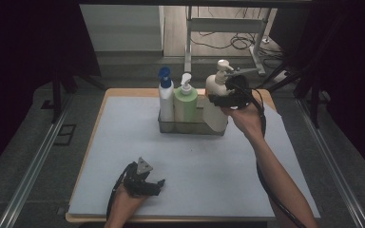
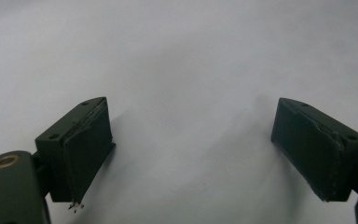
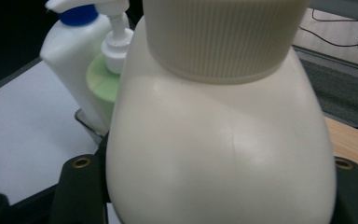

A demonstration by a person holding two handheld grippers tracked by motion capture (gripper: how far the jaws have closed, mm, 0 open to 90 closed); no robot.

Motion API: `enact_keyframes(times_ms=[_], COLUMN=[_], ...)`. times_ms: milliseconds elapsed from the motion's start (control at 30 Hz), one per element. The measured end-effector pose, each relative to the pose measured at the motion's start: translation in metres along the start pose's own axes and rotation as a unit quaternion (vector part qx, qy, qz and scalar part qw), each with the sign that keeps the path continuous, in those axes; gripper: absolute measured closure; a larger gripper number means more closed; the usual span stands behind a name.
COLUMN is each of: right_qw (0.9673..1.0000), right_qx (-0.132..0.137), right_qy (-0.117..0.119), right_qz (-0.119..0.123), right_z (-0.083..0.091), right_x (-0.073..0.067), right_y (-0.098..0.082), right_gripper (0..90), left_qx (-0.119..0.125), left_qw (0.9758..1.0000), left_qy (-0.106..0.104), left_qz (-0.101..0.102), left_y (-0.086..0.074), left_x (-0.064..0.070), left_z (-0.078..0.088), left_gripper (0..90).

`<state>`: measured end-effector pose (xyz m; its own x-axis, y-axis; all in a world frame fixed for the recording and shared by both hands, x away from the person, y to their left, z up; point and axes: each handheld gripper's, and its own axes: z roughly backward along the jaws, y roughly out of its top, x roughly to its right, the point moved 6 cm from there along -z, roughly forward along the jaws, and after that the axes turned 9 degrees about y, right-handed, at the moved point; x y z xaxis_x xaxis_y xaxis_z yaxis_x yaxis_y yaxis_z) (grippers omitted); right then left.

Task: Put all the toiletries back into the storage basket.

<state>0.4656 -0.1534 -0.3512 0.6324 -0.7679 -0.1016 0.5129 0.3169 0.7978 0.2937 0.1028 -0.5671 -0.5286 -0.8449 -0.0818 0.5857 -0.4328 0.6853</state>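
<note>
A cream pump bottle stands upright at the right end of a grey metal tray. My right gripper is shut on the bottle's body from the right. In the right gripper view the cream bottle sits close between the two jaws. Whether its base rests in the tray I cannot tell. In the tray stand a white bottle with a blue cap and a green pump bottle. My left gripper lies low on the mat near the front edge, open, with nothing between its fingers.
A pale blue mat covers the wooden table. Metal rails run along both sides of the table. Behind it are a metal frame and cables on the floor. The right gripper's cable trails along the forearm.
</note>
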Motion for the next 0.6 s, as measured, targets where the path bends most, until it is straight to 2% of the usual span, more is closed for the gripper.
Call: enact_keyframes(times_ms=[600], right_qw=[0.9993], right_qx=[0.013], right_qy=[-0.032], right_qz=[-0.014], right_z=[-0.036], right_x=[0.018], right_y=[0.012], right_gripper=[36.9], left_qx=[0.0], left_qw=[1.0], left_qy=[0.0], left_qz=[0.0], left_y=[0.0], left_x=[0.0], left_z=[0.0], left_gripper=[12.1])
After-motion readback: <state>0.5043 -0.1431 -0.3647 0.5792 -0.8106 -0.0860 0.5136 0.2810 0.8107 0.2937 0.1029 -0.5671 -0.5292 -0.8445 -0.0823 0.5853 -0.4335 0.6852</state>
